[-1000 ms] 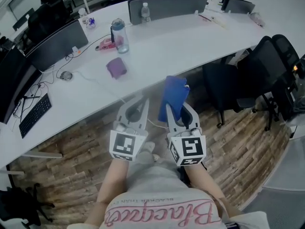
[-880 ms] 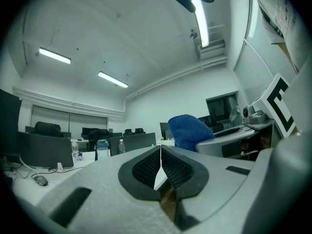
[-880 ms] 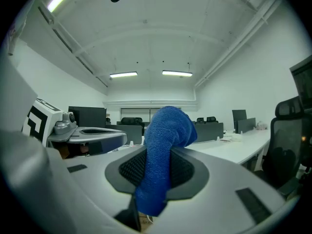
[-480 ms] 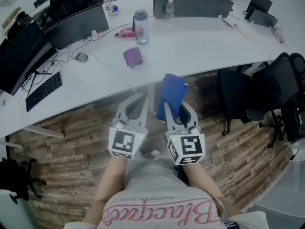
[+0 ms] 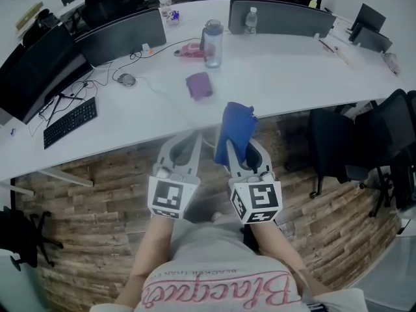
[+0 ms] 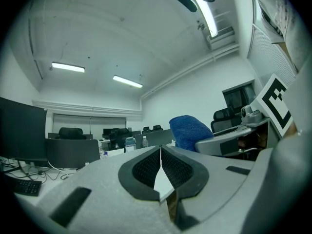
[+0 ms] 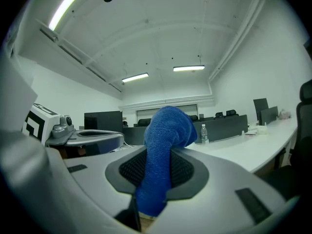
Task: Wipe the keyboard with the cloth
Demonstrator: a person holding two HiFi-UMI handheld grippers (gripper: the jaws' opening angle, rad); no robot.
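A black keyboard [image 5: 70, 121] lies at the left end of the long white desk [image 5: 286, 70], in front of a dark monitor [image 5: 39, 67]; it also shows in the left gripper view as a keyboard [image 6: 27, 186] low at the left. My right gripper [image 5: 236, 147] is shut on a blue cloth [image 5: 234, 132], which sticks up out of its jaws above the desk's near edge. In the right gripper view the cloth [image 7: 163, 150] fills the gap between the pads. My left gripper [image 5: 187, 142] is beside it, shut and holding nothing [image 6: 160, 164]. Both are well right of the keyboard.
On the desk are a purple cloth [image 5: 198, 85], a blue-capped bottle [image 5: 212, 43], a pink item [image 5: 188, 49], a mouse [image 5: 125, 79] and cables. Grey dividers [image 5: 127, 34] stand at the back. Black office chairs [image 5: 341, 145] stand at the right, on the wooden floor [image 5: 97, 194].
The head view has swung left: the desk and keyboard have slid rightward in the picture. Both grippers keep the same pose and the cloth stays clamped.
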